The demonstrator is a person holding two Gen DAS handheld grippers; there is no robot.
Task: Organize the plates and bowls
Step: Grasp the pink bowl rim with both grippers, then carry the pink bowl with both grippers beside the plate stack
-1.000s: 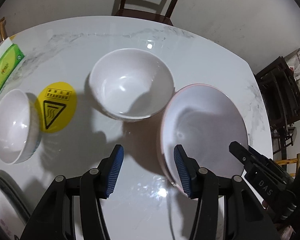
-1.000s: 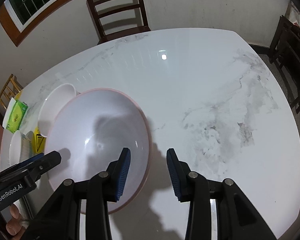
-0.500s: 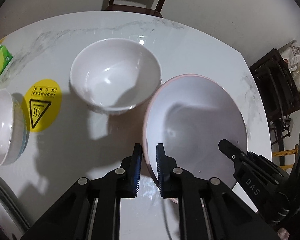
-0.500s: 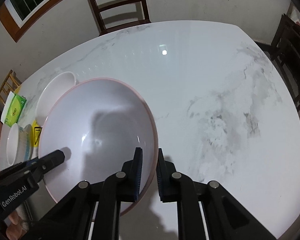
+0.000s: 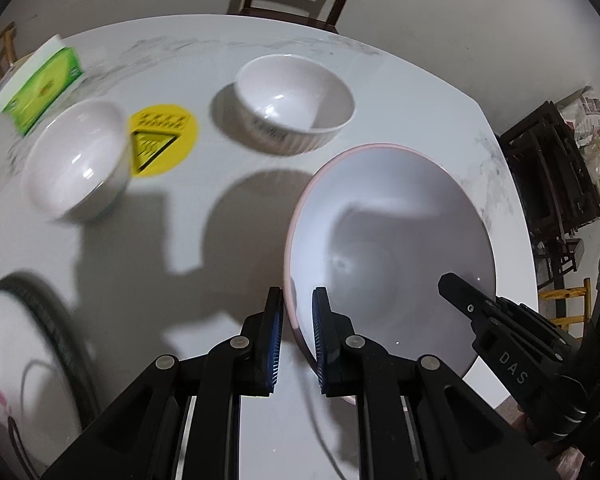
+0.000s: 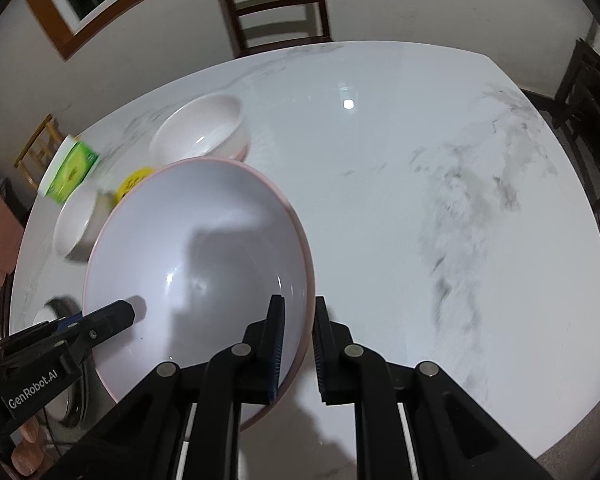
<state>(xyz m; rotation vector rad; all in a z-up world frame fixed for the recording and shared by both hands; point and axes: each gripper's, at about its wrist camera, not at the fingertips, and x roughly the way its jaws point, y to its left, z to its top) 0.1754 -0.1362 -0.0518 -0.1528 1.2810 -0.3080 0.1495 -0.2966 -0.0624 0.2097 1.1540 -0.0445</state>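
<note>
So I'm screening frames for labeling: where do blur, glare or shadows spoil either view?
Left wrist: motion blur smears the carton and plate at the left edge; gripper shadows darken the table. Right wrist: a lamp glare spot on the table, a shadow inside the big bowl, a blurred carton.

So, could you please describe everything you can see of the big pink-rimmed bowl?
The pink-rimmed bowl is large, wide and shallow, glossy white inside with a thin pink edge and pink outside; it looks ceramic and empty. Its shadow suggests it is tilted above the marble table. The left gripper pinches its left rim, and the right gripper the opposite rim, jaws closed on it.
</note>
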